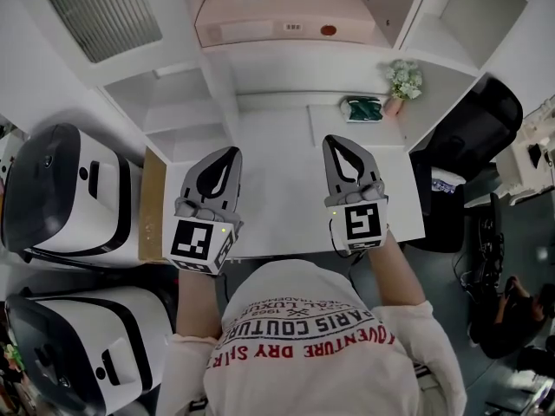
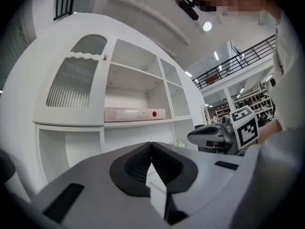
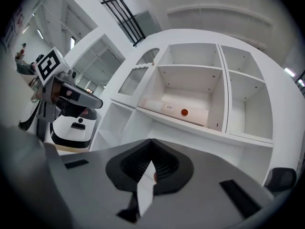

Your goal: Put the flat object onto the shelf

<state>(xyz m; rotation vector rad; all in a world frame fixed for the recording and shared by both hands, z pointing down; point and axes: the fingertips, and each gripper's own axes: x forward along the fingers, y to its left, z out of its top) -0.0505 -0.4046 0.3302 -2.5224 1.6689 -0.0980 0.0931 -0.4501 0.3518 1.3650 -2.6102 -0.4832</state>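
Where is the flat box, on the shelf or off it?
On it: the flat box lies inside the middle compartment of the shelf.

From the head we look steeply down on the tabletop (image 1: pixel 277 180) and the white shelf unit (image 1: pixel 173 102) behind it. Our two claw cameras ride low, facing forward and upward, and share that same shelf unit from nearer.

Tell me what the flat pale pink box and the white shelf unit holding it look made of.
Flat pale pink box: likely cardboard, matte; dull surface, straight edges, a stuck-on label and a red round sticker. White shelf unit: probably painted or laminated board, smooth with a slight sheen; thin, square-edged panels.
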